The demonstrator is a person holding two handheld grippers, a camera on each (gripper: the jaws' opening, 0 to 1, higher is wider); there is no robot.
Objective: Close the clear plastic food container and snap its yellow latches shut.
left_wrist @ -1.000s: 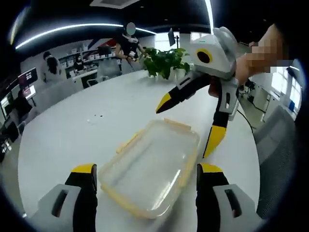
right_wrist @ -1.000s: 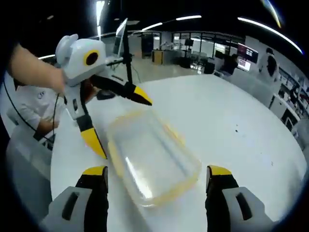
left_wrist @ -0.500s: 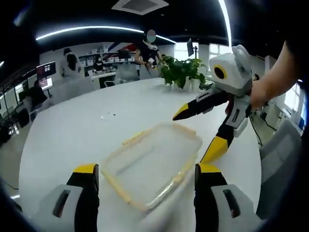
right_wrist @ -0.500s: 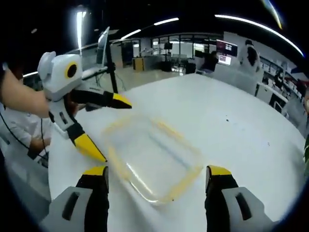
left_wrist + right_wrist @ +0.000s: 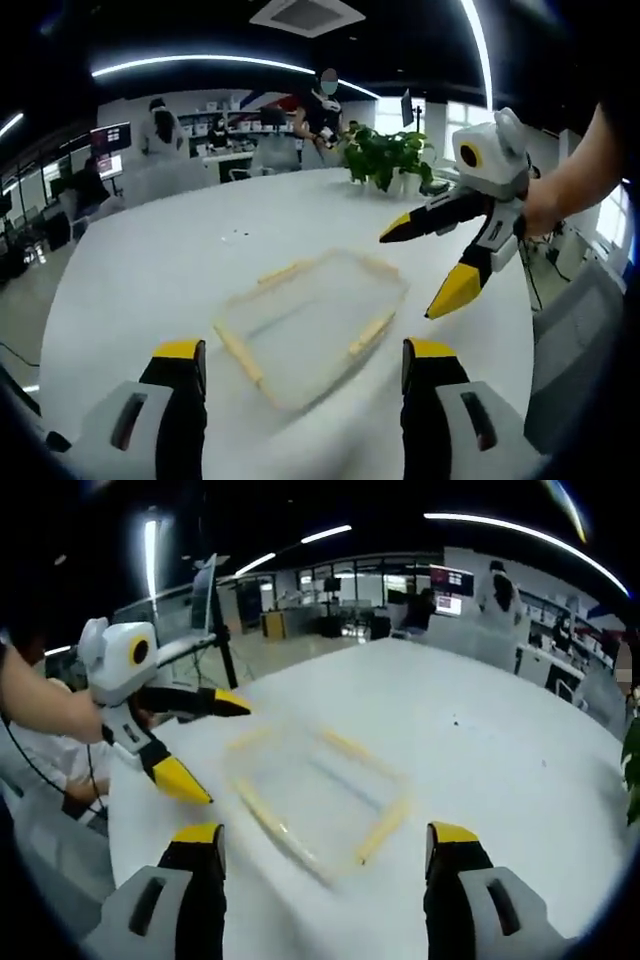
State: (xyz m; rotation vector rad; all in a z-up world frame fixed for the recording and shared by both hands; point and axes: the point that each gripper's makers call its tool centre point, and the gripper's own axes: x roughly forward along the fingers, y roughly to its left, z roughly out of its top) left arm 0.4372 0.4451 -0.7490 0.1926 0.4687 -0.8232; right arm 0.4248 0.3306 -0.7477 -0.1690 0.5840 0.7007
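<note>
both grippers have drawn back, jaws spread and empty: left gripper (image 5: 296, 375), right gripper (image 5: 322, 858); container (image 5: 310, 325) sits lidded on the white table (image 5: 150, 270), yellow latches (image 5: 383, 830) apparently snapped, task looks finished

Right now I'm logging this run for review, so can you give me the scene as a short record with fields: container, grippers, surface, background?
container: clear plastic food container with yellow latches, resting flat on the table, touched by neither gripper
left gripper: jaws open, spread to either side of the container, off it
right gripper: jaws open, also clear of the container
surface: white table
background: potted plant at the table's far edge, people at desks behind
</note>
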